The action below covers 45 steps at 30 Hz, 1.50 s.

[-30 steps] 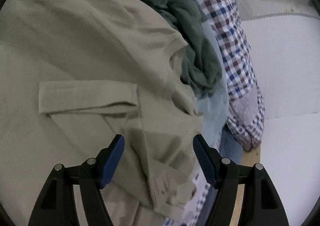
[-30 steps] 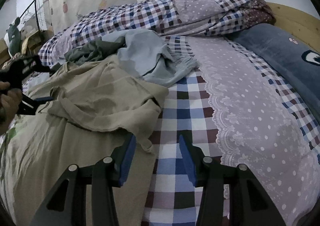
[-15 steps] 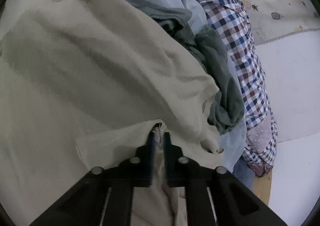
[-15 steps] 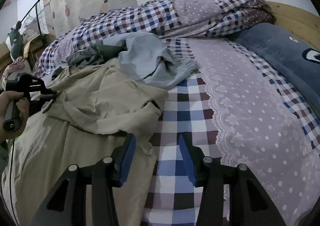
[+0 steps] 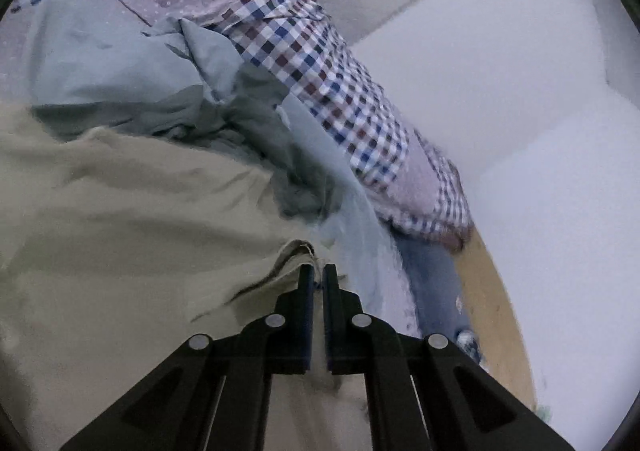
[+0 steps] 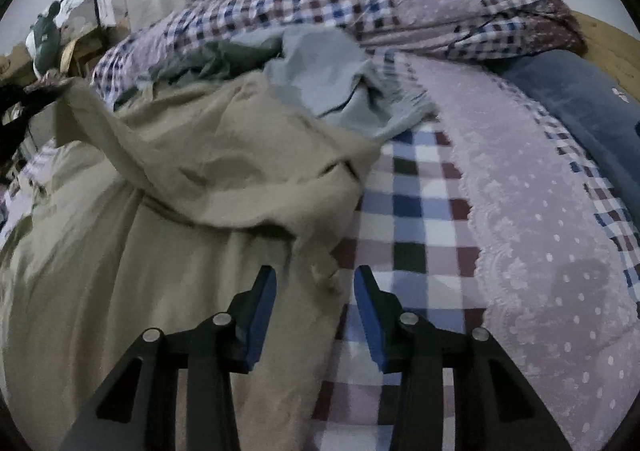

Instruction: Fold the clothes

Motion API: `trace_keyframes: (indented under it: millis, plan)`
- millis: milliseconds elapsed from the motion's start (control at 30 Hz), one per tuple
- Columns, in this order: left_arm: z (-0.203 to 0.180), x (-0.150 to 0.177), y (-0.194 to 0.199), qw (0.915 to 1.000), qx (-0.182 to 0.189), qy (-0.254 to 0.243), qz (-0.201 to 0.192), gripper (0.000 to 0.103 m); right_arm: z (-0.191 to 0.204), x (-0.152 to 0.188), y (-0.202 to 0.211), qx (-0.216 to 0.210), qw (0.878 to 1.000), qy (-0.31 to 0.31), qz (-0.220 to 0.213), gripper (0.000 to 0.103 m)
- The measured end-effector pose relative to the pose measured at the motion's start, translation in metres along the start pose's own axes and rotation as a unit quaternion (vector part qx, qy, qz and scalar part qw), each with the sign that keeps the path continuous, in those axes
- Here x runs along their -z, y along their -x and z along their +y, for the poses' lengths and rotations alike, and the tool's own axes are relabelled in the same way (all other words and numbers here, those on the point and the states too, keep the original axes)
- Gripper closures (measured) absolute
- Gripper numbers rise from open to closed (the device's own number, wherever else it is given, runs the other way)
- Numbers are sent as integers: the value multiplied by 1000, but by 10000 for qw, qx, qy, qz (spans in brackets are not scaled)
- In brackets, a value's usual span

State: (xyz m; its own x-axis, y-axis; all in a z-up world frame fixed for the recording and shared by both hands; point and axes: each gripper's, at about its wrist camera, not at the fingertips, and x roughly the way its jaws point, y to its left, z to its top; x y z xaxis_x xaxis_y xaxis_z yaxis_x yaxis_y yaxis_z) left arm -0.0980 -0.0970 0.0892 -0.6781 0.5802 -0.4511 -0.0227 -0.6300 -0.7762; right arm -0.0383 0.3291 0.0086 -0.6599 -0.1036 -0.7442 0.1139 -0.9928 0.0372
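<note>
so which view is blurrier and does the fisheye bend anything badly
Left wrist view: the checked quilt and wooden bed edge smear with motion blur, while the left gripper, shut on the beige garment, stays sharp. Right wrist view: only slightly soft, dim light; the bedspread bulges and the corners go black.

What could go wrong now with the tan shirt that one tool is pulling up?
1. The left tool pinches only a thin edge of the tan shirt, so the cloth might slip out as it lifts.
2. The light blue garment lies against the shirt's far edge and might get dragged along.
3. The right tool is open and holds nothing, so the shirt's other side may sag and bunch instead of spreading flat.
</note>
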Motion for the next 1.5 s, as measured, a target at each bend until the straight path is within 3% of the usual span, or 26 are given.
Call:
trace_keyframes:
  millis: [33,167,300,400,467,500,533,667,833,967,1067,1133,1200,1267,1400,1500]
  plan:
    - [18,12,5,9992,-273,100,257,101,1,1,-4,20,10000,36,79,59]
    - [66,52,29,9952,-655,169,705,101,2,3,-9,113,9998,42,165,59]
    - [78,76,48,9945,-452,417,853,100,0,2,-11,203,9997,-5,153,59]
    - [71,87,46,9899,-295,320,1347,97,1,2,-15,264,9994,29,210,59]
    - [64,88,45,9870,-268,204,1573,72,2,3,-17,272,9993,58,244,59]
    - [62,86,46,9869,-248,160,1588,50,2,3,-17,269,9993,55,244,59]
    - [59,83,46,9868,-228,116,1602,40,2,2,-17,265,9993,52,243,59]
    - [66,66,52,9915,-162,283,1256,26,2,3,-16,283,9993,53,231,59]
    - [78,61,26,9917,-385,471,1136,26,1,2,-14,314,9993,9,180,59]
    - [60,57,-3,9917,-132,297,1244,26,0,3,-13,329,9993,-14,180,59]
    - [53,49,-17,9913,-615,57,1160,26,1,3,-13,351,9992,15,189,59]
    - [46,44,-19,9861,-1303,-260,994,27,1,3,-14,354,9992,9,193,59]
    - [45,40,-12,9807,-1646,-556,899,27,1,3,-14,354,9992,-5,196,59]
    - [50,39,-10,9785,-1739,-607,926,27,1,3,-14,357,9992,-12,200,59]
    - [68,43,3,9711,-2012,-802,1006,56,2,3,-15,400,9990,19,209,59]
    - [68,49,8,9661,-2001,-1157,1151,59,1,3,-15,406,9990,6,211,59]
